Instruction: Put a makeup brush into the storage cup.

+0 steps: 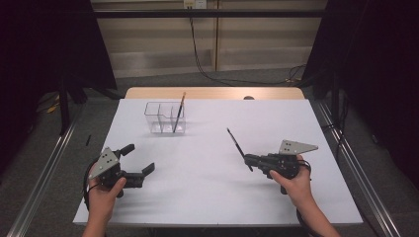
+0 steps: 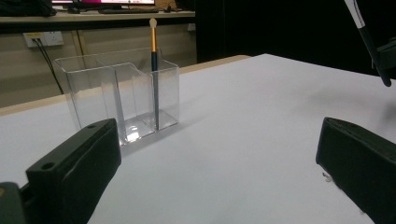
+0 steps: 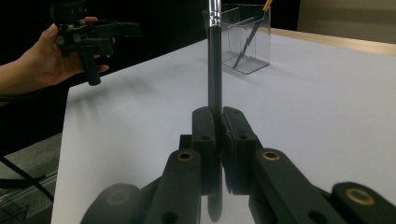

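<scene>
Right claw sits at the lower right of the high view, clenched on a black-handled brush; in the right gripper view its two jaws press together on the dark handle, which rises straight up the middle of the frame to a silver band at the top edge. In the high view the brush slants up and to the left from the jaws, above the white tabletop, with a short end poking out below the grip. A hand holds this claw from the bottom edge.

Left claw sits at the lower left of the high view, released, its jaws spread wide with nothing between them; the left gripper view shows them at the two lower corners of the frame, bare tabletop in between. A hand holds it from below.

Well apart from both, toward the upper left of the tabletop, stands a clear plastic holder with several compartments. A second brush with an orange handle leans in its right-hand compartment, tip upward.
</scene>
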Available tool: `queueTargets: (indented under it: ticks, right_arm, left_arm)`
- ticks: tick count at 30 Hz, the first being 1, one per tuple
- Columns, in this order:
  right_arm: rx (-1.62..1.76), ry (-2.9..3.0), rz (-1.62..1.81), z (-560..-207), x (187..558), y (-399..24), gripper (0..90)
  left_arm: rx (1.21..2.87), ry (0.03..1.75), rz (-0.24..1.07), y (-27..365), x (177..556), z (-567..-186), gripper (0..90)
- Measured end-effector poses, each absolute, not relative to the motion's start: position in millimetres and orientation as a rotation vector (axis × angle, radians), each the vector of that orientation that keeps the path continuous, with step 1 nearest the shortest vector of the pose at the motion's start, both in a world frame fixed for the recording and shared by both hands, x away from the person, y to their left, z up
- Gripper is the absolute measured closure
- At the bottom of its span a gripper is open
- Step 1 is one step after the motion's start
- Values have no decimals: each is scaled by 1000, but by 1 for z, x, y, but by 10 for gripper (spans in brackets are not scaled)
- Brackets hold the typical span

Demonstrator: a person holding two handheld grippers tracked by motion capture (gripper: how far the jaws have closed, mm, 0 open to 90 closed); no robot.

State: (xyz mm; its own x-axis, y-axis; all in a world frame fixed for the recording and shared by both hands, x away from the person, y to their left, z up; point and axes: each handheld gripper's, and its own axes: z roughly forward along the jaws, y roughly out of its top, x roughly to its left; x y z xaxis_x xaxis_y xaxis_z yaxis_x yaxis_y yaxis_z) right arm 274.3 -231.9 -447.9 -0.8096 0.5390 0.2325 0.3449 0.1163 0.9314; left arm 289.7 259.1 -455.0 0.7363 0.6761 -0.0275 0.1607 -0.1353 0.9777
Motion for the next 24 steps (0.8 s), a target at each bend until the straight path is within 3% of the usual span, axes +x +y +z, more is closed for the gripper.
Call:
queueTargets:
  ticks: [24]
  right_arm:
    - [834, 2212, 1845, -446, 275, -209, 842]
  left_arm:
    - [1676, 675, 488, 254, 289, -455, 0]
